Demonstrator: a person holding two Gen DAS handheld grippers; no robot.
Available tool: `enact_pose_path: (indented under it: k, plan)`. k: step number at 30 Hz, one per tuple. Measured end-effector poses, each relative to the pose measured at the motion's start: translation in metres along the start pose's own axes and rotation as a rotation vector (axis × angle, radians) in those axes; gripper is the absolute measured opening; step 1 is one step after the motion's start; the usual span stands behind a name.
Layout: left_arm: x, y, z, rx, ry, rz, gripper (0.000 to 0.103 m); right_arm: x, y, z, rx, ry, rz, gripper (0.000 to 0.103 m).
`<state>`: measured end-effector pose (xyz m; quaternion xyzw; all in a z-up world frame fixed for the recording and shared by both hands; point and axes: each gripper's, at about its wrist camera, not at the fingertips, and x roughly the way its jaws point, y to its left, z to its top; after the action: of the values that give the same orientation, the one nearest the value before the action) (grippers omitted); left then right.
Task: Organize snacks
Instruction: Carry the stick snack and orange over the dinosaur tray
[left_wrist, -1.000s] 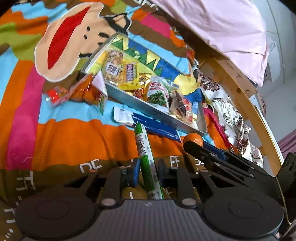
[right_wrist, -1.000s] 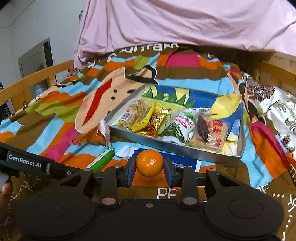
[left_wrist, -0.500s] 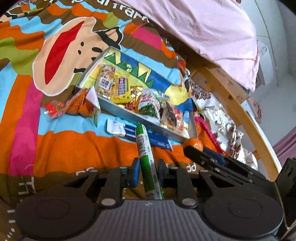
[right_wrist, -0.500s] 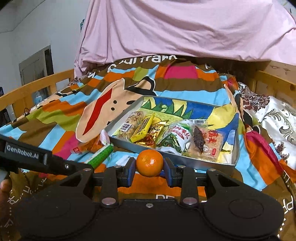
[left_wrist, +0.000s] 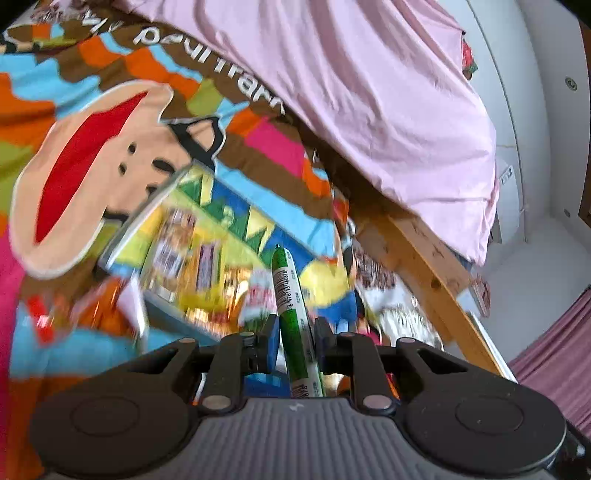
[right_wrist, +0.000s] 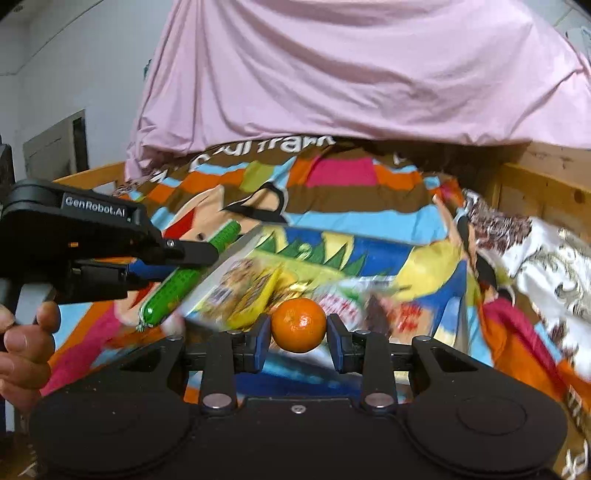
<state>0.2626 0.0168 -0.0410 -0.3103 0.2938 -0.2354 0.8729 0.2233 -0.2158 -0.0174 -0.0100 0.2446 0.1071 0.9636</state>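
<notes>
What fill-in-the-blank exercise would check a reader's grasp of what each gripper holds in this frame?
1. The right gripper is shut on a round, orange ____.
2. The left gripper holds a long stick snack whose wrapper is mostly ____.
3. The metal tray of snacks rests on a striped blanket, beneath a large ____ sheet at the back.
4. In the right wrist view, the left gripper is seen on the ____ side of the picture.

Missing words: tangerine; green; pink; left
</notes>
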Motion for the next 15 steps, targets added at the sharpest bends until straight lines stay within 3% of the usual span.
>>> enact_pose_path:
  k: [8, 15]
  plan:
    - [0.060, 0.001, 0.026, 0.041, -0.064, -0.033, 0.021, 0.053, -0.021, 0.010, -0.002, -0.024, -0.067, 0.035]
    - [0.104, 0.023, 0.024, 0.087, -0.092, -0.003, 0.021, 0.094, -0.033, 0.006, 0.019, 0.009, -0.121, 0.035]
